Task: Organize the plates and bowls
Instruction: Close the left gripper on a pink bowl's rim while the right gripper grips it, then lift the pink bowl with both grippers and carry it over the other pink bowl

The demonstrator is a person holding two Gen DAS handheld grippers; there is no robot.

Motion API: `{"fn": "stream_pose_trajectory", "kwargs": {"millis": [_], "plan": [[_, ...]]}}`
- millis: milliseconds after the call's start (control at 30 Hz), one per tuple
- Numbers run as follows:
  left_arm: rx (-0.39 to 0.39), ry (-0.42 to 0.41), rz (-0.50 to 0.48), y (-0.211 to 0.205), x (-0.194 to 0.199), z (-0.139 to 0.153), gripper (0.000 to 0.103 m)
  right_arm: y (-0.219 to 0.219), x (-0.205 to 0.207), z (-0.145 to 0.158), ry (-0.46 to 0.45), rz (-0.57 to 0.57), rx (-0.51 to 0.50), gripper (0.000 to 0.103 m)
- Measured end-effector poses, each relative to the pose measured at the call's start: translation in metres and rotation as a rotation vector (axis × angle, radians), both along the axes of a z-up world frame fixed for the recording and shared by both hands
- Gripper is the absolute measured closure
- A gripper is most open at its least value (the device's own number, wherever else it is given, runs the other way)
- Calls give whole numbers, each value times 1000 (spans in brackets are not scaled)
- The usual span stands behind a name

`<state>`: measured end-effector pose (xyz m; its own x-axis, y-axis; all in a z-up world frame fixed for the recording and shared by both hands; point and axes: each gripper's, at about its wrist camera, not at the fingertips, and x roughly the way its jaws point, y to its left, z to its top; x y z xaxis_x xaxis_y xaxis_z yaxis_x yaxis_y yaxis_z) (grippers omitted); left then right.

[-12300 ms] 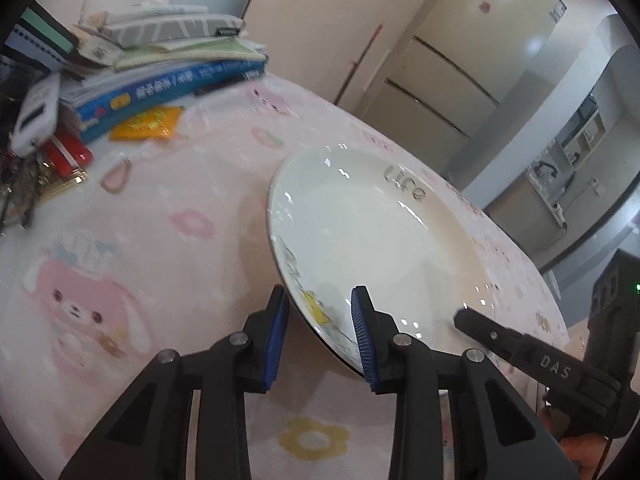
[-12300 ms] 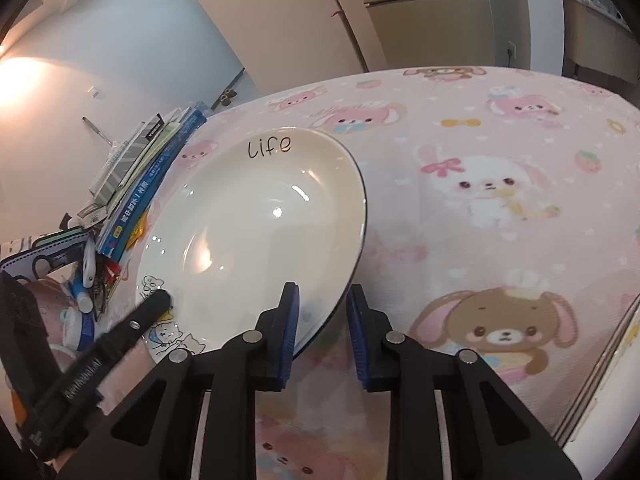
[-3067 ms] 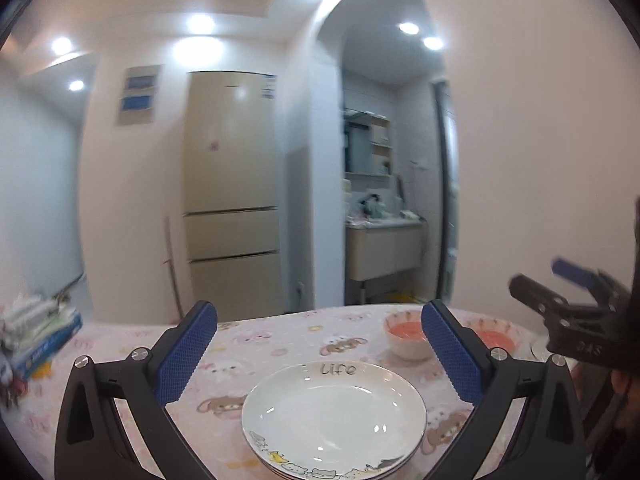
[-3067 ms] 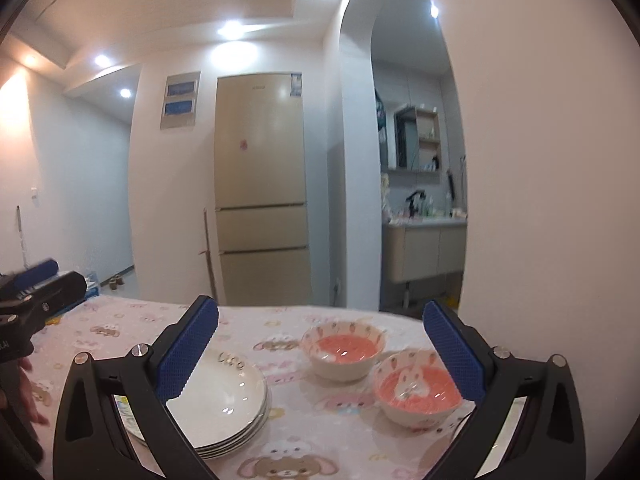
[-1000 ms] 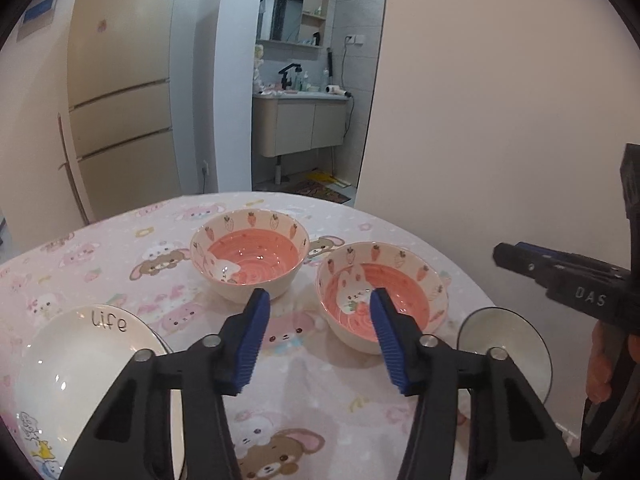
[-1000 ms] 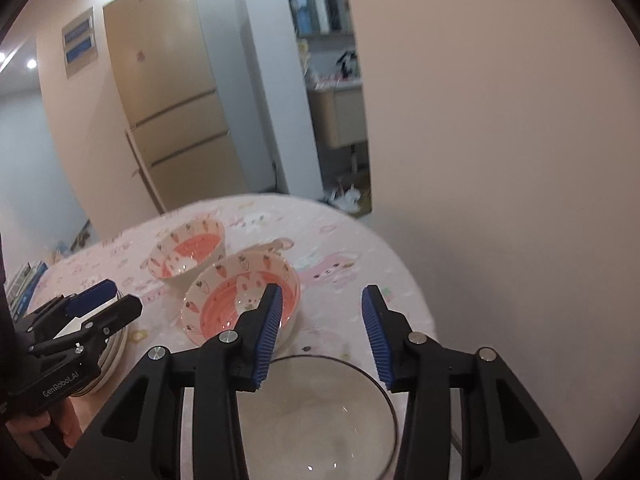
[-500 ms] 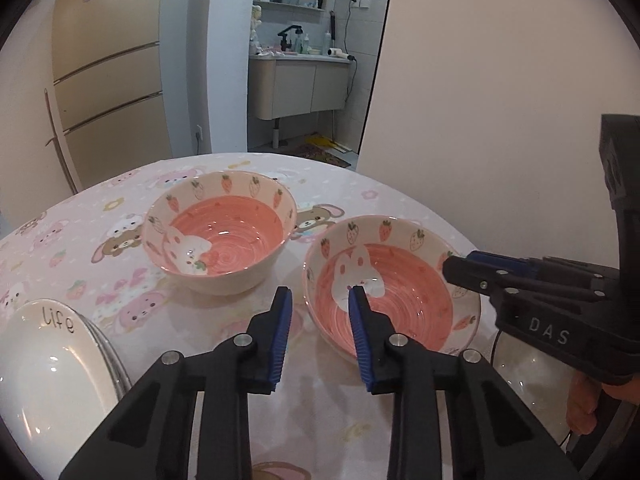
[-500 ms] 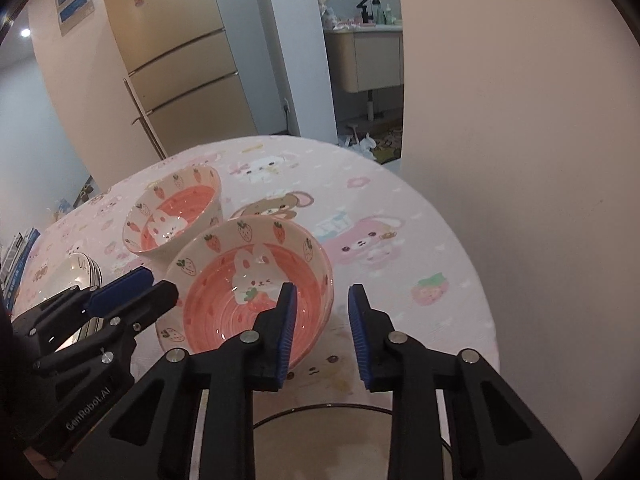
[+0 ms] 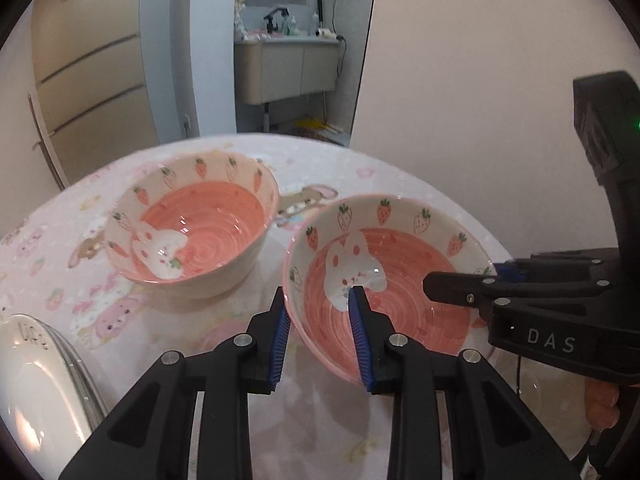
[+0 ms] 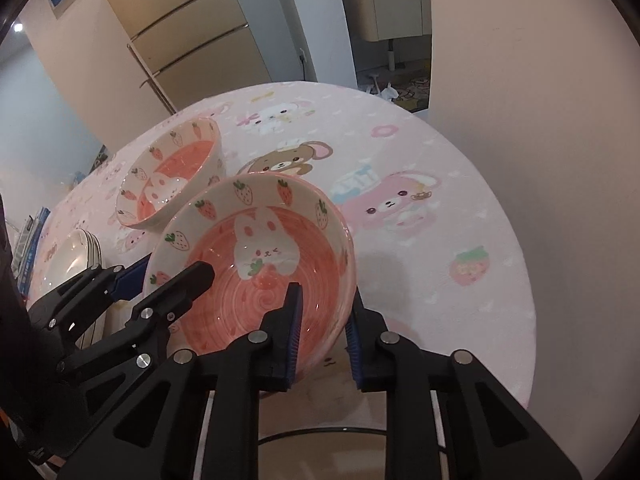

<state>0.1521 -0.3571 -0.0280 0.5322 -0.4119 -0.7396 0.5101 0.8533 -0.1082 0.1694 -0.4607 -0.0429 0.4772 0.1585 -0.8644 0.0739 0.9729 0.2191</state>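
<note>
Stack of white glazed plates (image 9: pixel 36 384), top one lettered in black near its rim: far left on the desk (image 9: pixel 256 152), partly cut off by the frame edge; also seen at the left of the right wrist view (image 10: pixel 76 256).

Desk: round, covered with a pink cloth printed with cartoon bears, rabbits and strawberries.

Pink ceramic bowl with a carrot-and-strawberry rim band and a white rabbit inside (image 9: pixel 192 232): standing upright on the desk, right of the plates and just left of the second bowl; the two rims are close, and whether they touch cannot be told.

Left tool (image 9: pixel 320 336), black with blue ribbed pads: narrow, one finger outside and one inside the near left wall of the second bowl, the rim between them. Pads look pressed to the wall.

Pink ceramic bowl with a strawberry rim band and a white rabbit inside (image 10: pixel 260 252): near right part of the desk, tilted, held at two sides.

Right tool (image 10: pixel 322 336), same make: narrow and closing, straddling the bowl's near right wall, one finger inside, one outside.

Clear glass plate (image 10: pixel 340 452): nearest desk edge, below the right tool.

Person's fingers (image 9: pixel 600 408): lower right, on the right tool's handle.
</note>
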Motion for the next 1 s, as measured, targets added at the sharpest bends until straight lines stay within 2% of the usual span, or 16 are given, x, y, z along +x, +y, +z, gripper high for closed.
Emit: {"fn": "stream_pose_trajectory", "kwargs": {"millis": [167, 233, 300, 433, 567, 733, 1000], "plan": [[-5, -13, 21, 3, -1, -1, 77, 2, -2, 2, -17, -1, -6, 86], [-6, -13, 35, 6, -1, 0, 84, 4, -6, 8, -46, -8, -32, 90], [-4, -12, 35, 10, -2, 2, 86, 8, -10, 16, -80, -5, -74, 91], [8, -65, 41, 15, -9, 13, 86, 16, -14, 29, -113, 6, -98, 91], [-28, -58, 51, 28, -8, 26, 87, 22, -16, 43, -140, 13, -92, 91], [-38, -91, 69, 46, -12, 47, 87, 34, -17, 61, -179, 31, -74, 91], [-61, -121, 118, 66, -9, 71, 87, 57, -6, 88, -244, 53, -100, 91]]}}
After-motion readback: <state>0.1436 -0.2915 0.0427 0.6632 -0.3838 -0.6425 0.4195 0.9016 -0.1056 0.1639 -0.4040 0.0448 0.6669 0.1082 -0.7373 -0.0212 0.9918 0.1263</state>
